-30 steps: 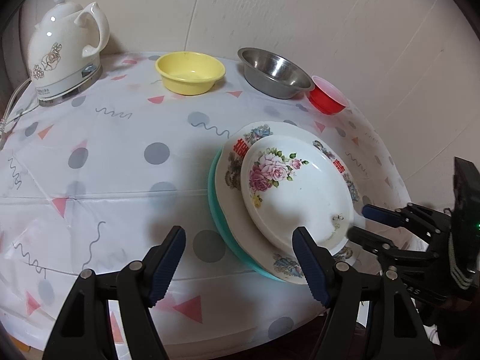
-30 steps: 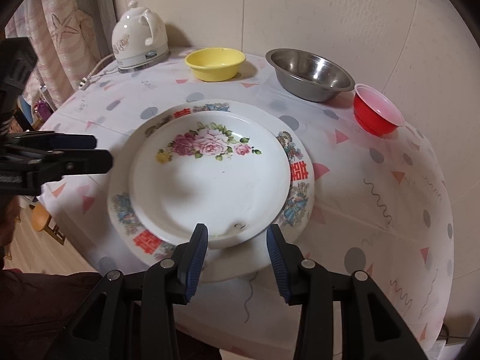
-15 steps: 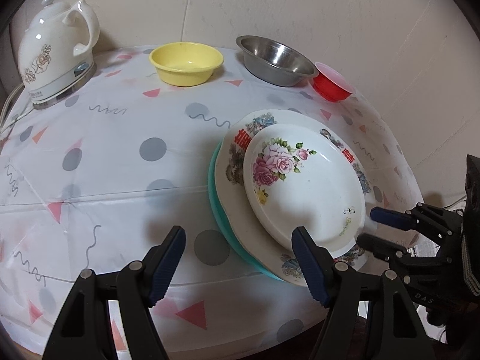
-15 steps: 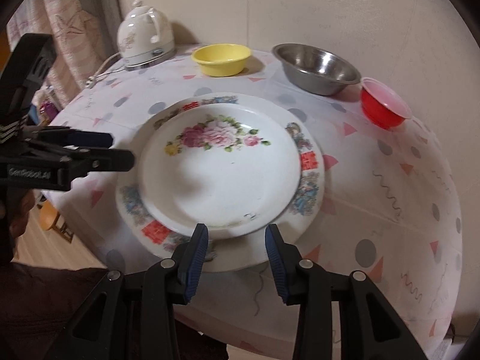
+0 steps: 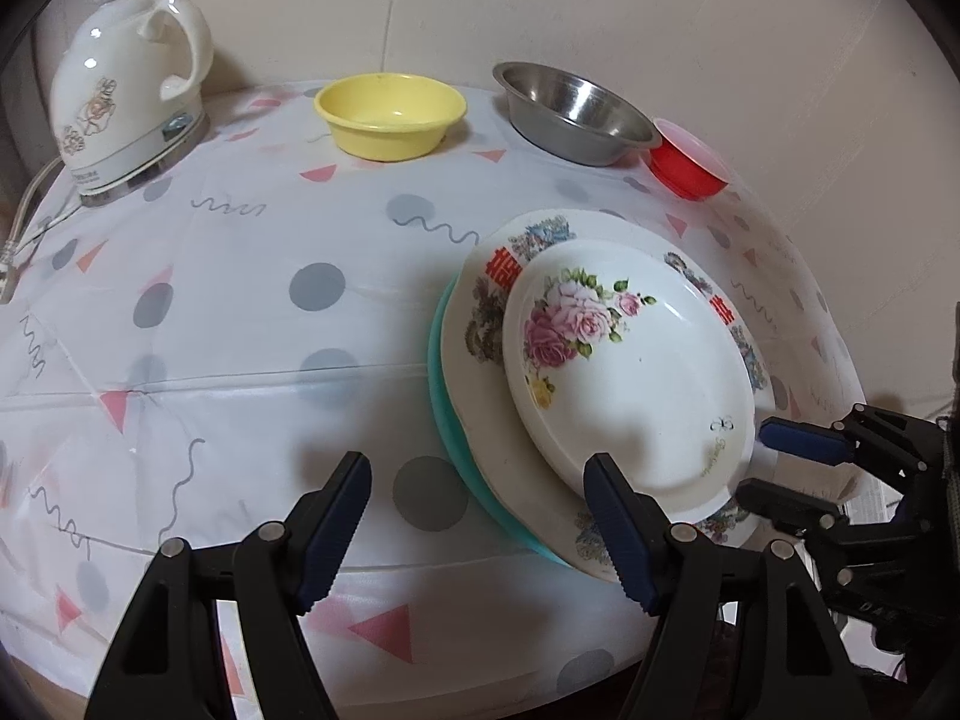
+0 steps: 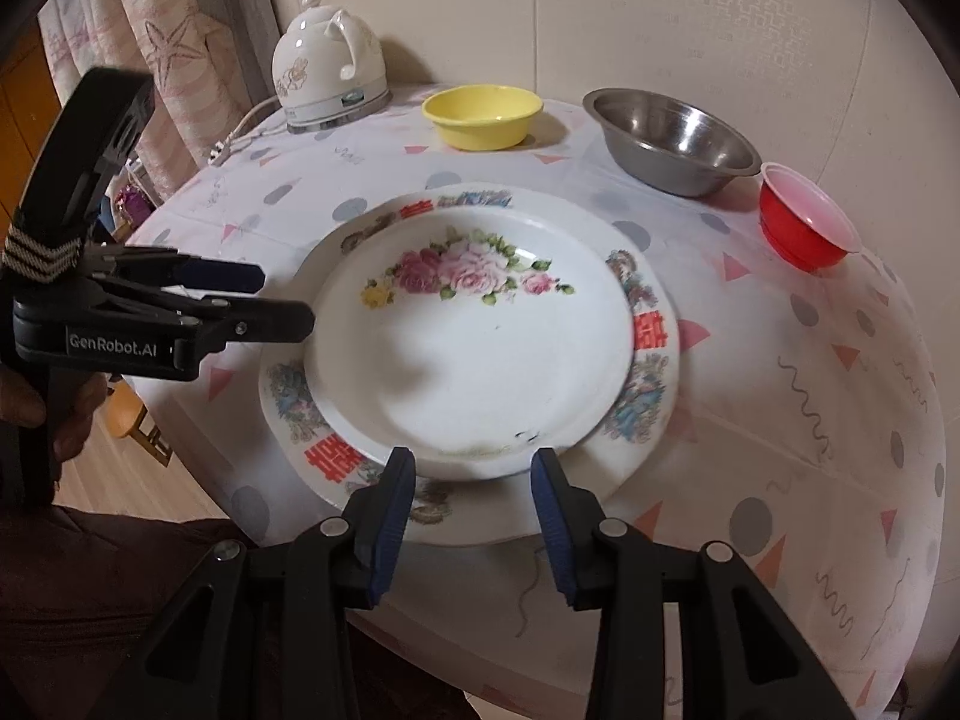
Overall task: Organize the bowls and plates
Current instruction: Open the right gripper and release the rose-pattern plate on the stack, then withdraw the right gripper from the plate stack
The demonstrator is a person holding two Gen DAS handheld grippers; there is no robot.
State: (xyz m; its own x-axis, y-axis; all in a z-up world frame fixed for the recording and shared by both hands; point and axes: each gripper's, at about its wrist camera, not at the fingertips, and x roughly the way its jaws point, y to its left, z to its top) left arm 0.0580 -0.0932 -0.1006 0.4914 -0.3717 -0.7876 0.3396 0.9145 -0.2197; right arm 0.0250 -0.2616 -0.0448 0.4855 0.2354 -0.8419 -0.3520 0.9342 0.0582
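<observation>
A white rose plate (image 5: 630, 372) (image 6: 474, 336) lies on top of a larger patterned plate (image 5: 480, 312) (image 6: 648, 384), which rests on a teal plate (image 5: 447, 414). The stack sits at the table's near edge. A yellow bowl (image 5: 390, 114) (image 6: 483, 114), a steel bowl (image 5: 576, 111) (image 6: 672, 138) and a red bowl (image 5: 690, 162) (image 6: 804, 228) stand in a row at the back. My left gripper (image 5: 480, 516) (image 6: 282, 300) is open and empty, left of the stack. My right gripper (image 6: 474, 504) (image 5: 756, 462) is open and empty at the stack's near rim.
A white kettle (image 5: 126, 102) (image 6: 327, 72) with its cord stands at the back left on the round table's patterned cloth (image 5: 210, 300). A wall runs right behind the bowls. A curtain (image 6: 174, 60) hangs to the left.
Both grippers have drawn back a little from the stack and shifted sideways. The plates and bowls have not moved. Both grippers stay open.
</observation>
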